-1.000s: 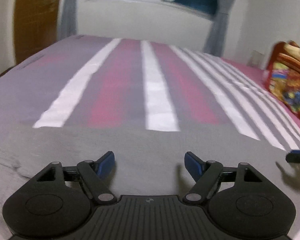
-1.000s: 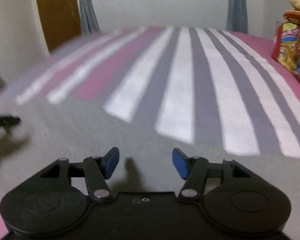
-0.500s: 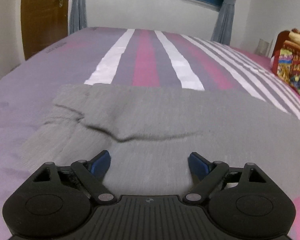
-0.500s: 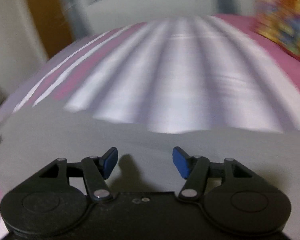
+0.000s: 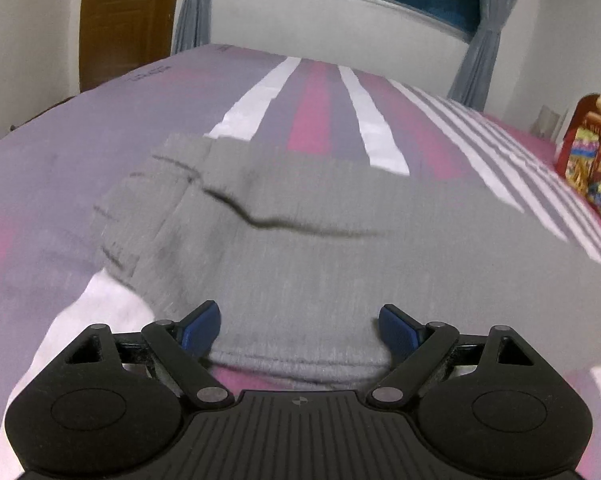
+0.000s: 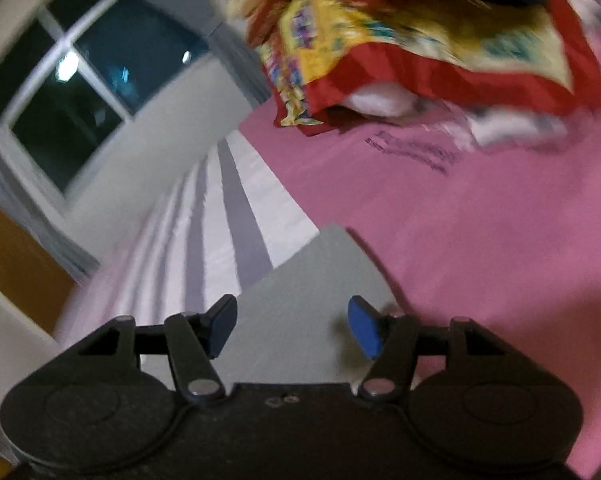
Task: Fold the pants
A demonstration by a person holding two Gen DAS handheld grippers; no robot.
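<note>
Grey pants (image 5: 308, 248) lie flat on the striped bed, waistband end at the left with a dark drawstring across the cloth. My left gripper (image 5: 299, 326) is open, its blue pads either side of the pants' near edge, holding nothing. In the right wrist view a narrow end of the grey pants (image 6: 308, 304) lies on the pink sheet. My right gripper (image 6: 292, 328) is open just above that end, empty. The right view is tilted and blurred.
The bed (image 5: 40, 184) has pink, grey and white stripes. A colourful red-edged pillow pile (image 6: 400, 44) sits close ahead of the right gripper, and shows at the far right of the left view (image 5: 592, 160). A window, curtains and a wooden door (image 5: 124, 16) stand beyond the bed.
My left gripper has drawn back to the pants' near edge. My right gripper has swung right and rolled, now over the pants' end facing the pillows. Both stay open.
</note>
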